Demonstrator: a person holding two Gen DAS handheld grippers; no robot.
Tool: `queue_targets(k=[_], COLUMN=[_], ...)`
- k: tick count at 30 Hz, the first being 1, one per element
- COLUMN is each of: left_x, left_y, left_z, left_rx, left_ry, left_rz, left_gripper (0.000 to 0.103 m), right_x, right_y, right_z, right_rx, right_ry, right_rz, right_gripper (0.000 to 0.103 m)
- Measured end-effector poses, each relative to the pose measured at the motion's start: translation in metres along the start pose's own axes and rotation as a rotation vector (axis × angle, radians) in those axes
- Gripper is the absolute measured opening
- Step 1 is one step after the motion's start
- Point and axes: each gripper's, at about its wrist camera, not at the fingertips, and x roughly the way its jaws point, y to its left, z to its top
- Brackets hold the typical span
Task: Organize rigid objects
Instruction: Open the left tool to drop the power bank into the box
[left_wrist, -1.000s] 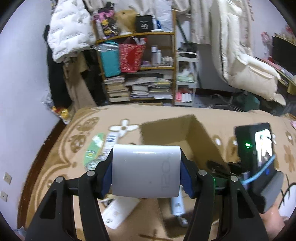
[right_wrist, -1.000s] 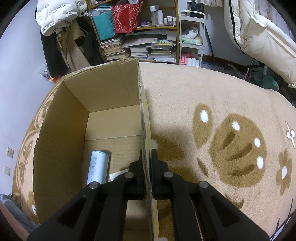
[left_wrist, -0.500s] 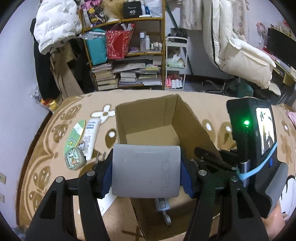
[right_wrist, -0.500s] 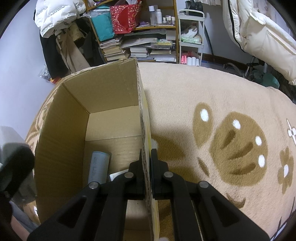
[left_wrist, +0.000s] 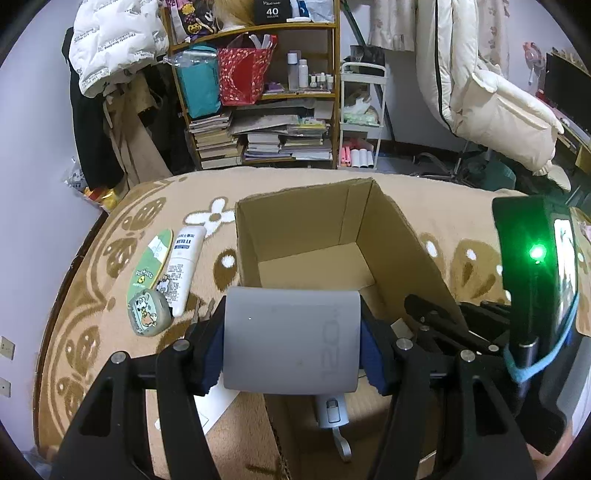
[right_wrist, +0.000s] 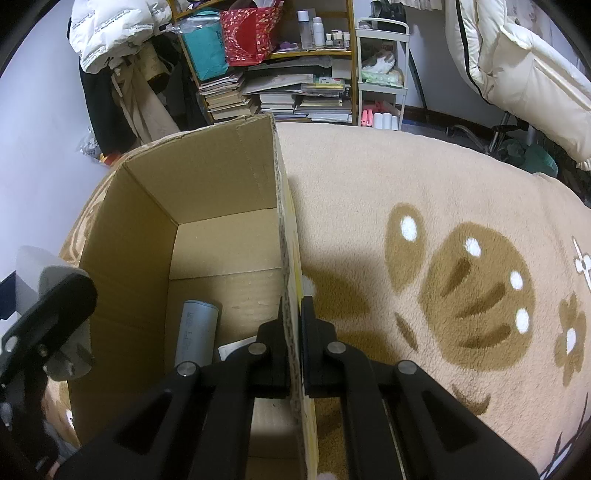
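Now nearer cardboard box (left_wrist: 332, 236): left tongs (left_wrist: 291, 349) clamping grey block (left_wrist: 291, 339), lower centre, over box's near edge. Right tongs (right_wrist: 293, 345) pinched narrow on box wall (right_wrist: 282, 229). Grey cylinder (right_wrist: 195, 332) inside.

We see a beige blanket (right_wrist: 424, 192) with brown blotches, white dots and white flower shapes spread over the whole surface; what lies under it we cannot tell. An open cardboard box (left_wrist: 291, 229) stands directly on it, its far wall upright. Left of the box, a white tube (left_wrist: 184, 269) with printed text lies lengthwise on the blanket, and a green oval board (left_wrist: 149, 264) lies just beside the tube on its outer side. A small rounded green case (left_wrist: 149, 314) with a cartoon picture rests at the near end of the board, touching or overlapping it. A white flat sheet (left_wrist: 218, 402) lies on the blanket by the box's near left corner.
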Motion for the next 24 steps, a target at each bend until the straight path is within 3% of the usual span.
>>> queue_targets(k=[10, 15, 20, 24], left_x=[-0.004, -0.018, -0.024, -0.027], left_y=[0.005, 0.007, 0.017, 0.028], left_z=[0.003, 0.009, 0.012, 0.013], left_rx=[-0.006, -0.001, -0.013, -0.022], left_ry=[-0.004, -0.048, -0.049, -0.047], left_rz=[-0.004, 0.025, 0.051, 0.075], left_gripper=[0.062, 0.064, 0.078, 0.095], right_x=[0.001, 0.001, 0.000, 0.000], right_y=[0.003, 0.001, 0.007, 0.004], right_z=[-0.001, -0.001, -0.001, 0.001], right_rx=[-0.005, -0.005, -0.024, -0.001], right_ry=[-0.001, -0.001, 0.001, 0.001], right_rz=[-0.002, -0.002, -0.008, 0.009], right_gripper=[0.006, 0.006, 0.007, 0.007])
